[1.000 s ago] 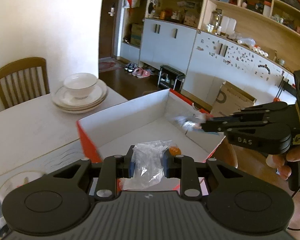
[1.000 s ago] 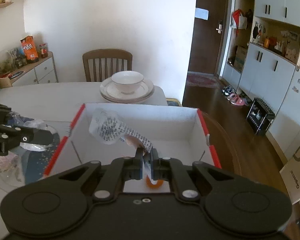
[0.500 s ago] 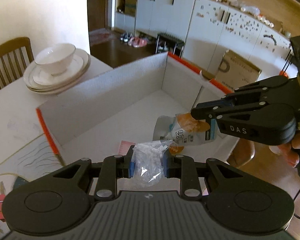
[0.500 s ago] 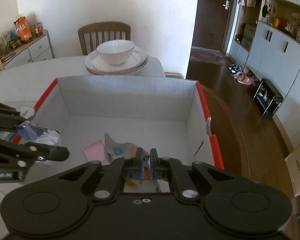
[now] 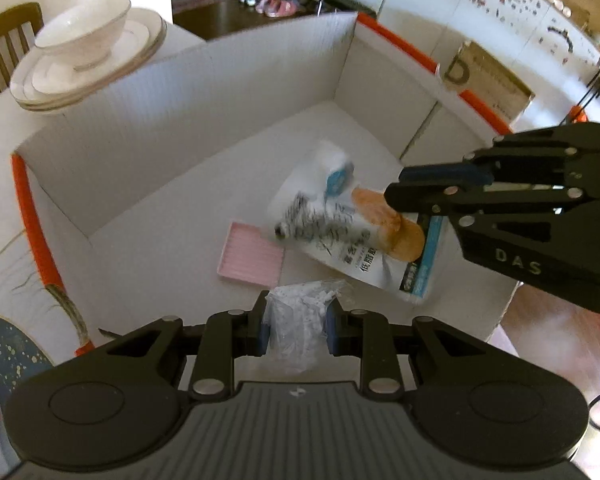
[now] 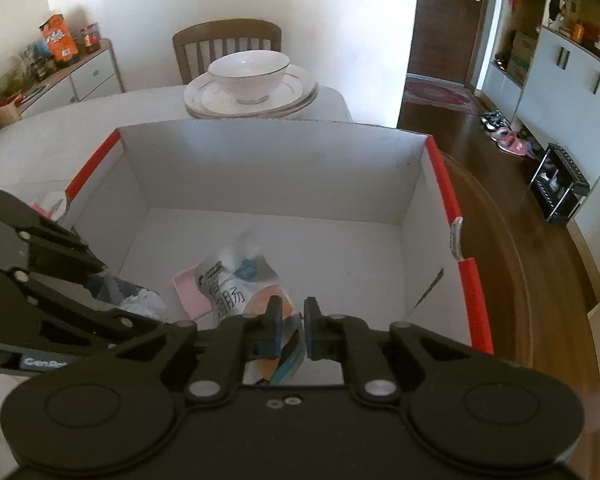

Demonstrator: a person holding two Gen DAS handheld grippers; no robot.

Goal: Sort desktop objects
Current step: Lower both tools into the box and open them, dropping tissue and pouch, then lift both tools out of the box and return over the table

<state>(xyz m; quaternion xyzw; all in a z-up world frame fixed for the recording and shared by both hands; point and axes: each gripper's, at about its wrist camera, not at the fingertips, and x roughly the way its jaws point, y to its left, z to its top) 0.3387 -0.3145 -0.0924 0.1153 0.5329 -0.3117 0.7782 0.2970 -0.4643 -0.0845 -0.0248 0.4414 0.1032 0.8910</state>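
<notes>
A white cardboard box with red rims point(image 5: 100, 152) point(image 6: 260, 168) stands on the table. My left gripper point(image 5: 296, 326) is shut on a crumpled clear plastic bag point(image 5: 300, 316) just over the box's near edge; the bag also shows in the right wrist view point(image 6: 140, 300). My right gripper point(image 6: 291, 330) has its jaws slightly apart; a white snack packet with an orange picture point(image 5: 340, 232) point(image 6: 236, 280) drops blurred from it toward the box floor. A pink card point(image 5: 252, 256) point(image 6: 190, 292) lies on the box floor beside the packet.
A white bowl on stacked plates point(image 5: 84, 48) point(image 6: 252, 80) sits on the table behind the box. A wooden chair point(image 6: 226, 46) stands beyond. A patterned mat point(image 5: 8, 356) lies left of the box. The table's edge runs right of the box point(image 6: 520, 280).
Both grippers have come down over the box. My right gripper's jaws have parted and the snack packet has slipped out toward the box floor. The left gripper still holds the plastic bag.
</notes>
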